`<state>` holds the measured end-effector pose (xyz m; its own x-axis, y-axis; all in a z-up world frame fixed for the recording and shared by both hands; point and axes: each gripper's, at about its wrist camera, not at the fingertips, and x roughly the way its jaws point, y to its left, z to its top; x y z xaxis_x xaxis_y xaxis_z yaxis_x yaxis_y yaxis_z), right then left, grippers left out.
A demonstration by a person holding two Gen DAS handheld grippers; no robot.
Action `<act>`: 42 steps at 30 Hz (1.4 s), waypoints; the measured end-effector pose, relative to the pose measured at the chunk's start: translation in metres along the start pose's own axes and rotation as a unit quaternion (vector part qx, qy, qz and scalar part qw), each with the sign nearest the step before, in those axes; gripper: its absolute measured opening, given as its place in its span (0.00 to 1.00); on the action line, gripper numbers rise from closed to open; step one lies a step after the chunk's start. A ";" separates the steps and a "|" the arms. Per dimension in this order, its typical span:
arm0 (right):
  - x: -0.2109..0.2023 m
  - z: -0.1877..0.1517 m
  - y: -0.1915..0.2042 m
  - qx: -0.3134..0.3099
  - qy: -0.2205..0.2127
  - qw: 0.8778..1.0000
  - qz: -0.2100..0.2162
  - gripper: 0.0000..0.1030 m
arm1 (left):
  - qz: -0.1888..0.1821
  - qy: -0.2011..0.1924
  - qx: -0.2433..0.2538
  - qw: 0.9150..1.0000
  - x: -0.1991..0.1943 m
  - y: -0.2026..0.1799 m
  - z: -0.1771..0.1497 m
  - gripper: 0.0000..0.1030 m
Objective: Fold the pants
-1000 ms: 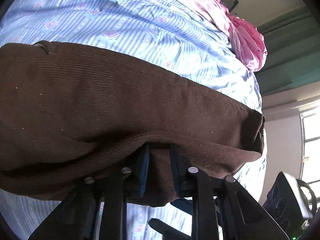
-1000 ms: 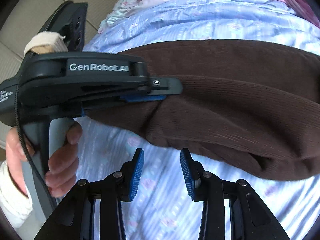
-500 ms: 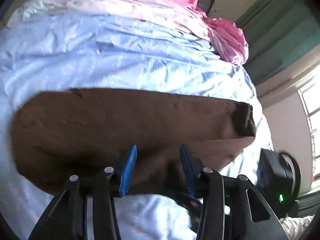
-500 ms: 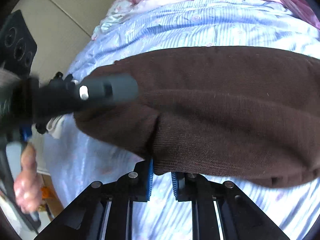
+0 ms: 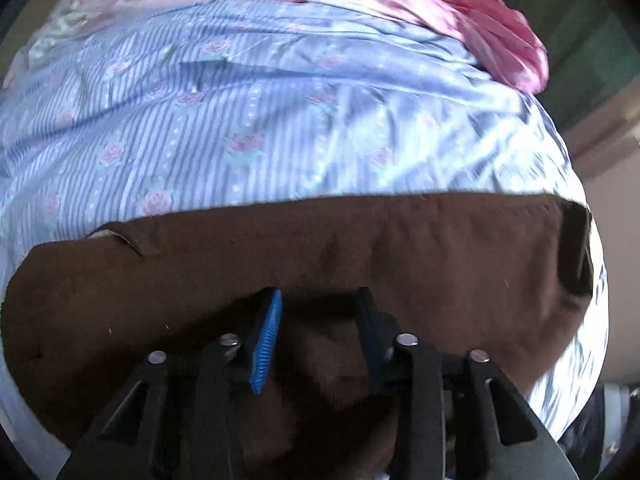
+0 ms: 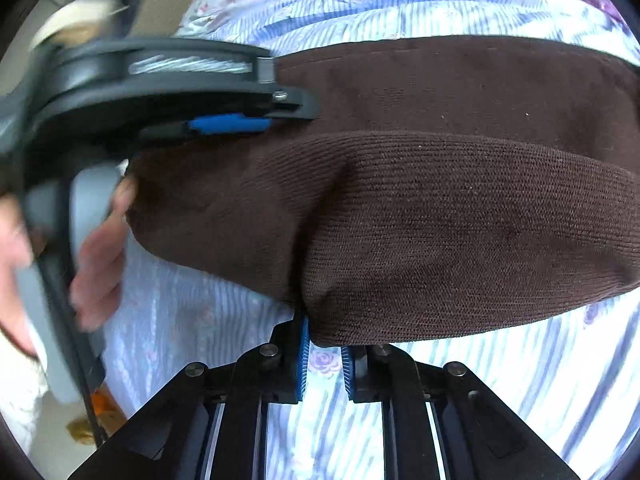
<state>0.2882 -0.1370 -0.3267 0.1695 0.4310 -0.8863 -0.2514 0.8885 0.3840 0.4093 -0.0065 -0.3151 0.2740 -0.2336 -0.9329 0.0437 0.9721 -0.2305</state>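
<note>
Daylight glared off the striped sheet (image 5: 280, 128) on my right side, the brown pants (image 6: 460, 208) stayed dark, my left hand (image 6: 100, 256) and its gripper (image 6: 224, 124) smeared with motion blur, and both fisheye frames curved black at their corners.

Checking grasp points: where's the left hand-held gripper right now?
In the right wrist view the left hand-held gripper is at upper left, reaching over the left end of the brown pants on the blue striped bedsheet; its jaws are closing with brown fabric between them.

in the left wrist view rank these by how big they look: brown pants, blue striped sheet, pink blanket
1. brown pants and blue striped sheet: alike; the pants lie nearer the camera, so unsure.
2. pink blanket, clearly smallest, farthest away.
</note>
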 end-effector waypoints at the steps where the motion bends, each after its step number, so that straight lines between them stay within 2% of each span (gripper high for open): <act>1: 0.001 -0.001 0.000 0.001 0.000 1.000 -0.001 0.15 | 0.000 0.001 -0.010 1.000 0.003 0.003 0.004 0.30; 3: 0.002 0.000 -0.002 0.010 0.000 1.000 0.002 0.15 | 0.001 0.004 -0.034 0.999 0.008 0.011 0.012 0.25; 5: 0.002 0.000 -0.004 0.015 -0.001 1.000 0.003 0.15 | 0.000 0.007 -0.039 0.999 0.010 0.013 0.016 0.25; 9: 0.005 -0.001 -0.006 0.019 0.005 1.000 0.005 0.15 | 0.001 0.009 -0.032 0.999 0.007 0.009 0.014 0.24; 11: 0.002 0.002 -0.008 0.020 0.006 1.000 0.012 0.16 | 0.012 0.002 -0.010 1.000 -0.005 0.000 0.013 0.24; 13: -0.009 0.007 -0.013 0.019 0.009 1.000 0.014 0.23 | 0.029 -0.029 0.030 0.999 -0.028 -0.014 0.007 0.37; 14: -0.017 0.007 -0.013 0.013 0.007 1.000 0.009 0.27 | 0.028 -0.045 0.046 0.998 -0.040 -0.021 0.002 0.39; 16: -0.044 0.005 -0.014 -0.010 -0.016 1.000 -0.008 0.30 | 0.025 -0.070 0.069 0.995 -0.063 -0.036 -0.013 0.40; 18: -0.074 0.000 -0.020 -0.023 -0.049 0.998 -0.029 0.39 | 0.021 -0.090 0.086 0.992 -0.083 -0.052 -0.034 0.40; 20: -0.110 -0.001 -0.038 -0.020 -0.096 0.993 -0.069 0.57 | 0.015 -0.102 0.088 0.991 -0.090 -0.066 -0.046 0.40; 22: -0.144 0.001 -0.065 -0.006 -0.143 0.985 -0.099 0.66 | 0.012 -0.104 0.081 0.991 -0.091 -0.078 -0.061 0.40; 24: -0.168 0.008 -0.097 0.013 -0.172 0.976 -0.131 0.69 | 0.006 -0.102 0.073 0.992 -0.082 -0.093 -0.067 0.39; 28: -0.186 0.027 -0.160 0.056 -0.200 0.964 -0.168 0.70 | 0.008 -0.090 0.056 0.994 -0.061 -0.112 -0.076 0.29; 30: -0.186 0.040 -0.187 0.076 -0.214 0.959 -0.168 0.70 | 0.009 -0.083 0.048 0.995 -0.052 -0.119 -0.081 0.28; 34: -0.163 0.055 -0.224 0.104 -0.198 0.962 -0.155 0.70 | 0.029 -0.050 0.037 0.998 -0.024 -0.124 -0.089 0.26; 39: -0.135 0.063 -0.258 0.128 -0.160 0.975 -0.087 0.70 | 0.053 -0.028 0.035 0.998 -0.001 -0.124 -0.094 0.26; 42: -0.118 0.056 -0.272 0.150 -0.141 0.976 -0.069 0.70 | 0.050 -0.023 0.007 0.998 0.002 -0.120 -0.095 0.26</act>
<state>0.3902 -0.4209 -0.3119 0.4489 0.2923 -0.8444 0.0759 0.9291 0.3619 0.3139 -0.1262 -0.3158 0.3217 -0.1341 -0.9373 0.0273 0.9908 -0.1324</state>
